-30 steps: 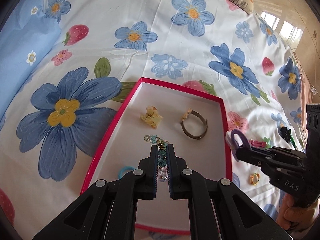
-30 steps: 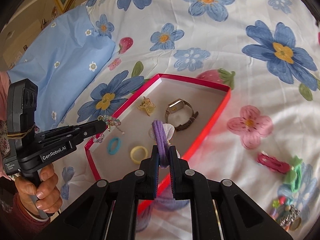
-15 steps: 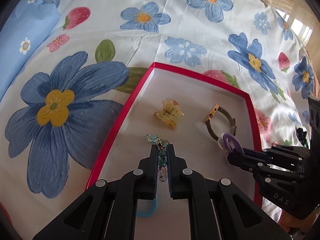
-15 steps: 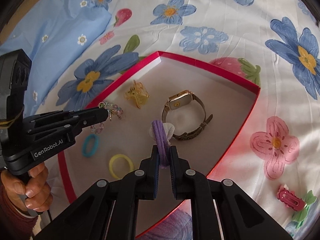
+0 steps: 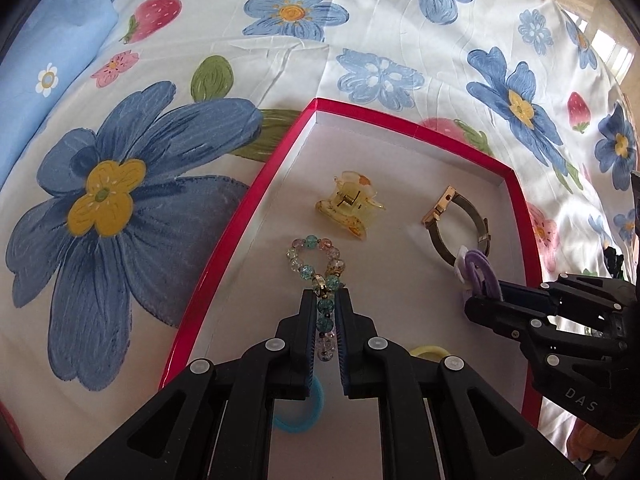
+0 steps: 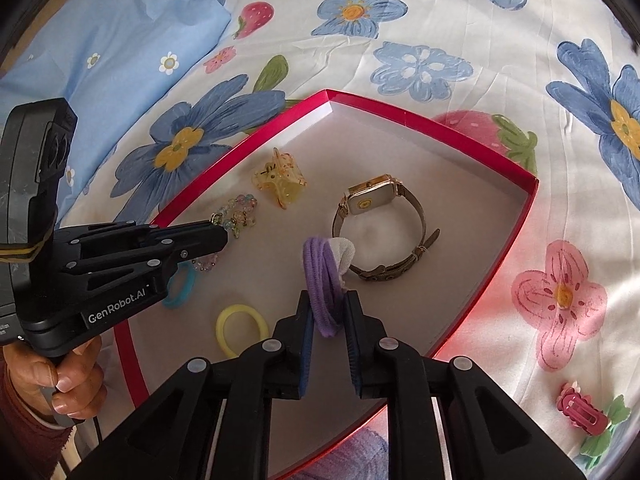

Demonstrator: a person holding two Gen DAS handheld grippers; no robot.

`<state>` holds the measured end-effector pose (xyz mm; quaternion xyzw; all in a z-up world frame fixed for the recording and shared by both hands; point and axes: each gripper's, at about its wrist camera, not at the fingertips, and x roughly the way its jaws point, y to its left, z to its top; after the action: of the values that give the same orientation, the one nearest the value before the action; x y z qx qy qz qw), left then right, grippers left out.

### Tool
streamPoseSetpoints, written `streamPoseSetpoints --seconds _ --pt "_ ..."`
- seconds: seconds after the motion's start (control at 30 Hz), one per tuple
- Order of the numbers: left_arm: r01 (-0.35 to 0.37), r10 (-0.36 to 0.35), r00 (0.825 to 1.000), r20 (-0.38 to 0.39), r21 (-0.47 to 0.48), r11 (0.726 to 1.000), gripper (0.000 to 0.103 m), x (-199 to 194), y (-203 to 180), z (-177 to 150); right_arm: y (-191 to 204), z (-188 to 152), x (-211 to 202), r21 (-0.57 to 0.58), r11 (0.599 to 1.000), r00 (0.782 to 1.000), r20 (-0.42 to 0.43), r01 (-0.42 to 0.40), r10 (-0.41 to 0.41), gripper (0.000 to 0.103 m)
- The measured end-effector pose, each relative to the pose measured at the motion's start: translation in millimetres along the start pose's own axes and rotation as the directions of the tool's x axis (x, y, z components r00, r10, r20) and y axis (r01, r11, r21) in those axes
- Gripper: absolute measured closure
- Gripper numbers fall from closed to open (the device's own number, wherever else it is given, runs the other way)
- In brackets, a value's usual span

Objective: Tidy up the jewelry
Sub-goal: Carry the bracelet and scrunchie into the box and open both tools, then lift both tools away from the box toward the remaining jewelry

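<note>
A red-rimmed tray (image 5: 240, 216) (image 6: 400, 118) lies on a flowered bedsheet. My left gripper (image 5: 325, 296) (image 6: 224, 236) points down into it at the left. Its jaws are opening, but the pads still touch a pastel beaded bracelet (image 5: 310, 242) (image 6: 240, 208), whose loop rests on the tray floor. My right gripper (image 6: 327, 300) (image 5: 470, 300) stands over the tray's middle. Its jaws are opening too, with a purple hair tie (image 6: 320, 264) (image 5: 480, 264) and its white trim still pinched between the pads.
In the tray lie a yellow hair claw (image 5: 348, 204), a gold watch (image 6: 370, 200), a blue hair tie (image 6: 180, 288) and a yellow hair tie (image 6: 240, 328). A pink clip (image 6: 580, 416) lies on the sheet to the right. A blue pillow (image 6: 100, 40) is at the far left.
Both grippers came down into the tray. The bracelet's loop now lies spread on the tray floor. The right jaws stand a little wider around the purple hair tie.
</note>
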<state>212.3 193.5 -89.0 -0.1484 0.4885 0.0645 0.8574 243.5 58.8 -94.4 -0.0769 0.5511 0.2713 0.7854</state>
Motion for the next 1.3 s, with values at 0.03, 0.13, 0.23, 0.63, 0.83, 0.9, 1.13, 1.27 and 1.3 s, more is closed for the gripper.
streamPoseSetpoints --seconds 0.03,0.13,0.23,0.63,0.83,0.9,1.13,1.27,1.3 --pt "0.001 -0.001 1.000 0.000 -0.001 1.000 0.092 -0.3 0.2 -0.3 0.2 -0.2 -0.3 0.001 1.000 1.000 0.001 -0.003 0.003 0.084" --pt "-0.006 0.006 1.000 0.002 -0.003 1.000 0.085 -2.2 0.7 -1.4 1.8 -0.7 -1.4 -0.002 1.000 1.000 0.005 -0.015 0.015 0.075" --pt "-0.015 0.015 1.000 0.006 -0.004 1.000 0.081 -5.1 0.9 -2.9 4.8 -1.4 -2.3 -0.010 1.000 1.000 0.008 -0.007 0.007 0.073" --pt "-0.021 0.021 1.000 0.014 -0.010 1.000 0.072 -18.6 0.7 -8.8 -3.7 -10.5 -27.4 0.051 0.998 0.997 0.075 -0.038 0.034 0.060" --pt "-0.015 0.015 0.999 0.038 -0.013 1.000 0.067 -37.6 -2.7 -13.8 -11.8 -21.8 -52.4 0.086 0.995 0.991 0.131 -0.046 0.035 0.060" --pt "-0.011 0.012 0.999 0.051 -0.015 1.000 0.062 -46.5 -4.8 -16.9 -15.8 -28.6 -62.8 0.107 0.993 0.988 0.152 -0.046 0.029 0.060" --pt "0.031 -0.029 0.996 0.078 -0.030 0.999 0.051 -79.3 -17.8 -37.5 -39.5 -63.1 -103.3 0.190 0.982 0.976 0.217 -0.013 -0.029 0.060" --pt "0.049 -0.047 0.994 0.095 -0.025 0.998 0.044 -94.7 -27.5 -50.1 -59.0 -88.8 -127.0 0.264 0.964 0.963 0.254 0.019 -0.088 0.060" --pt "0.055 -0.053 0.994 0.096 -0.021 0.998 0.044 -98.0 -30.9 -53.4 -64.4 -95.0 -132.8 0.284 0.959 0.960 0.264 0.021 -0.099 0.060"
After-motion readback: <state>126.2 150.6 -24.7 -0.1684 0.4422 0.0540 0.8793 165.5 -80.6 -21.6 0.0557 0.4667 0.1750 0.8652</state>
